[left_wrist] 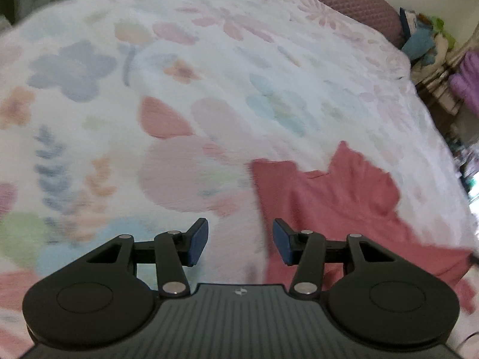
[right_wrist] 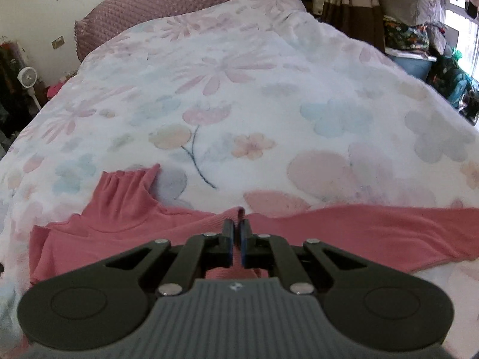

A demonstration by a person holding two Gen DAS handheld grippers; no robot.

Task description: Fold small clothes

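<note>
Presently, a fold of the pink top (right_wrist: 374, 233) is pinched by the right gripper (right_wrist: 236, 239). Jaws of the left gripper (left_wrist: 241, 243) are held apart above the bed (left_wrist: 209, 59).

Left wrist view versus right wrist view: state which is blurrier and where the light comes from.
Left wrist view: the floral bedspread and pink garment are smeared by motion blur, while the left gripper stays sharp. Right wrist view: crisper, fisheye-bowed, with a blown-out window at the right edge.
</note>
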